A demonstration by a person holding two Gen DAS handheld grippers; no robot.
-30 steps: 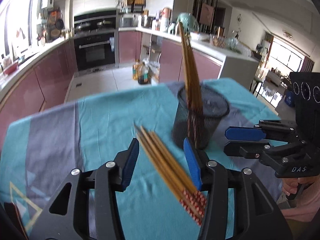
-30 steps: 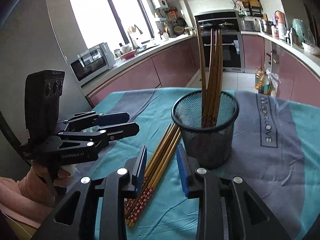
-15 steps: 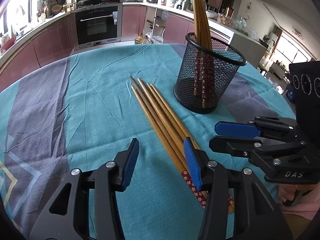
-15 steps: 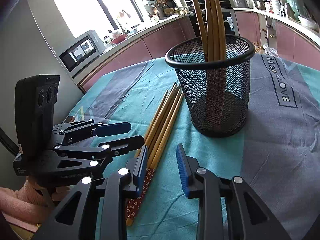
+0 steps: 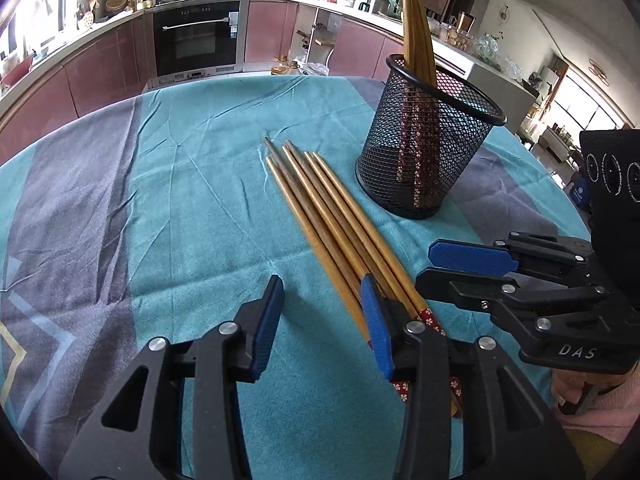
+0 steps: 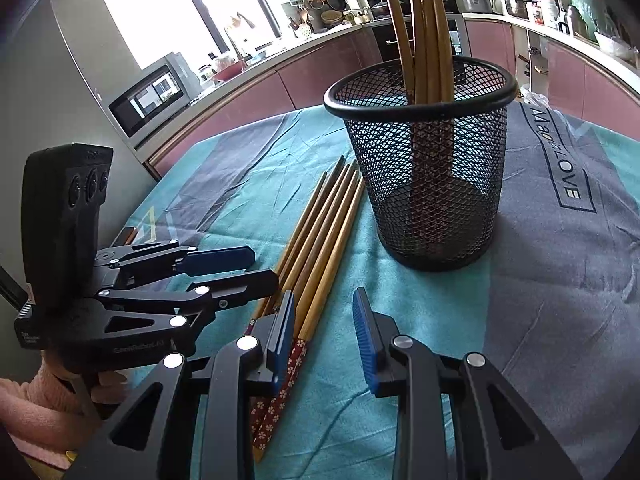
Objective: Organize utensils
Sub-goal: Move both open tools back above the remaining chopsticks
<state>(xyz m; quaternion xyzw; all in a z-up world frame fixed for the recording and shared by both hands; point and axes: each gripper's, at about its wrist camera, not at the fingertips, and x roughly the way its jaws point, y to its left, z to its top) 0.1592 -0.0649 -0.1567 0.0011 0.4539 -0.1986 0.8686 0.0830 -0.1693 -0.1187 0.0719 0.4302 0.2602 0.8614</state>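
Both jaws stood released, holding nothing; left gripper (image 5: 322, 322) and right gripper (image 6: 324, 330) hung over near ends of chopsticks (image 5: 332, 220), lying bunched left of mesh holder (image 5: 424, 148). Sticks prob. light, stiff, slick, roll easily; best pinched nr patterned butts.

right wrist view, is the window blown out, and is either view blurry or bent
Right wrist view: the window is washed out white, the chopsticks and basket stay sharp, and the counter line bows with the fisheye. Left wrist view: sharp too, with glare at the far right windows and curved table edges.
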